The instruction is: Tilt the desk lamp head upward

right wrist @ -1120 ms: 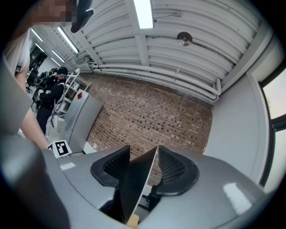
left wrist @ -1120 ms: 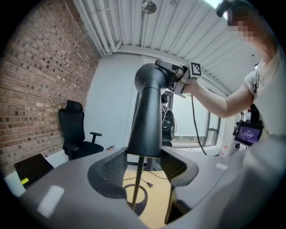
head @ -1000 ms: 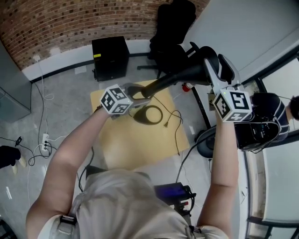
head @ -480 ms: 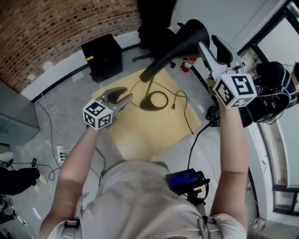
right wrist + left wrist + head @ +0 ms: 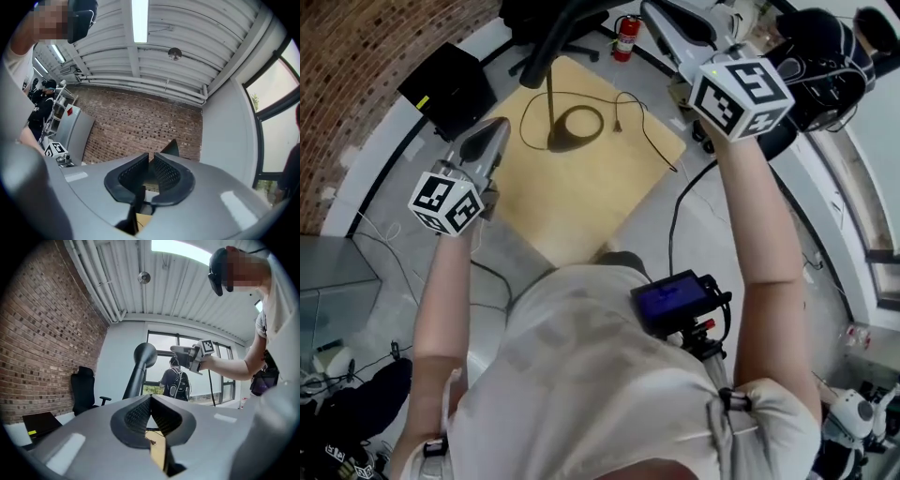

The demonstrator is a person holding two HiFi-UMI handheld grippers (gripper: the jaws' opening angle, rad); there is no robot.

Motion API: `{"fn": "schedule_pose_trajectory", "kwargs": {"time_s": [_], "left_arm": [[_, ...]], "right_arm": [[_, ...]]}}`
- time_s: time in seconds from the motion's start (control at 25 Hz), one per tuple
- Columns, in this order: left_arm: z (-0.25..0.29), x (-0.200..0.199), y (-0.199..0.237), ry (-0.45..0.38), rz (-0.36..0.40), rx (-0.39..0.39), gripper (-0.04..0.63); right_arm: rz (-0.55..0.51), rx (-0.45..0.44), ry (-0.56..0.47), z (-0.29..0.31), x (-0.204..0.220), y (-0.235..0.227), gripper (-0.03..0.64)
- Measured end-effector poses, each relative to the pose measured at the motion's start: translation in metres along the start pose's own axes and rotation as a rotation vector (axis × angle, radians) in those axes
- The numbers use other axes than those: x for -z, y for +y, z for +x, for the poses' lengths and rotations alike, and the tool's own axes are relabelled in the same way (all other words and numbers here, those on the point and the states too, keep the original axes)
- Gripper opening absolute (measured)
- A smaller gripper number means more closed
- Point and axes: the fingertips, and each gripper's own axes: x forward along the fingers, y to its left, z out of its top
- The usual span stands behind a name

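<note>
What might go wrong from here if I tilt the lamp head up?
The lamp stands tall on a small base, and the left hand-held gripper is shut and off to the side, not steadying it; pushing the head may tip it. The loose cord on the table could snag and drag the lamp.
</note>
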Motion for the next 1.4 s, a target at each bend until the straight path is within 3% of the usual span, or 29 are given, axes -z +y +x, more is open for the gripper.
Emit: {"fn": "schedule_pose_trajectory", "kwargs": {"time_s": [0.28,0.52,0.76,1.0,1.2,1.4], "left_arm": [[-0.012,-0.014,-0.009,-0.017,-0.010,0.067,0.002],[-0.015,-0.007,-0.065,-0.044,0.020,0.026,0.002],[-0.065,0.013,-0.126,-0.017,-0.016,-0.004,0.002],[-0.043,0.032,-0.127,-0.010,-0.054,-0.091,0.002],[-0.056,0.050,-0.185,0.000,-0.048,-0.091,0.002],[-0.065,0.059,-0.212,0.007,-0.042,-0.138,0.002]], "right_arm": [[0.083,0.047,0.065,-0.030,0.029,0.025,0.012],[0.188,-0.020,0.060,-0.103,0.072,0.025,0.012],[0.280,-0.066,0.115,-0.199,0.114,0.090,0.015],[0.318,-0.183,0.140,-0.196,0.156,0.078,0.015],[0.369,-0.223,0.131,-0.242,0.173,0.102,0.015],[0.408,-0.248,0.121,-0.262,0.190,0.102,0.014]]}}
